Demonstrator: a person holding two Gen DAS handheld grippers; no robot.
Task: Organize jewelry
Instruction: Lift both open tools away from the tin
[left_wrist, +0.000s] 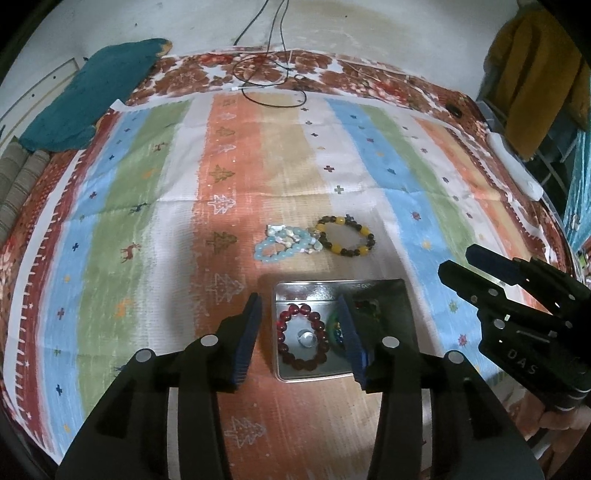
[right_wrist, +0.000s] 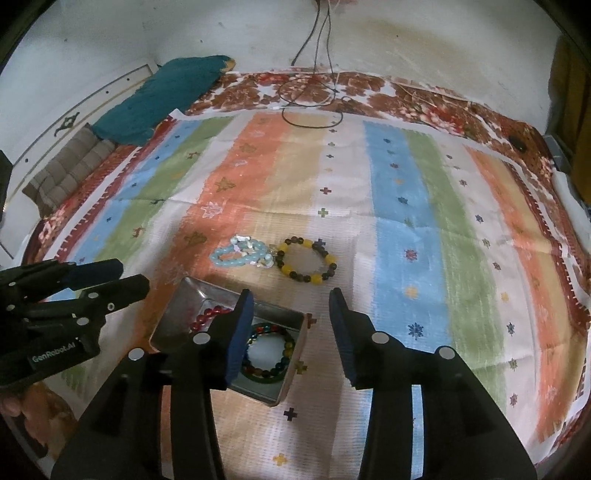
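Note:
A metal tin (left_wrist: 388, 295) (right_wrist: 173, 314) lies on the striped cloth and holds a dark red bead bracelet (left_wrist: 303, 338) (right_wrist: 207, 317) and a multicoloured green bracelet (right_wrist: 271, 354) (left_wrist: 337, 328). Beyond it lie a pale blue bracelet (left_wrist: 277, 247) (right_wrist: 240, 253) and a yellow-and-brown bracelet (left_wrist: 345, 236) (right_wrist: 306, 262). My left gripper (left_wrist: 301, 306) (right_wrist: 127, 275) is open and empty above the tin. My right gripper (right_wrist: 291, 299) (left_wrist: 458, 260) is open and empty over the tin's right edge.
The striped cloth (left_wrist: 147, 206) covers a bed. A teal cloth (left_wrist: 92, 96) lies at the back left. Black cables (left_wrist: 273, 74) loop at the far edge. A white power strip (left_wrist: 513, 166) sits at the right edge.

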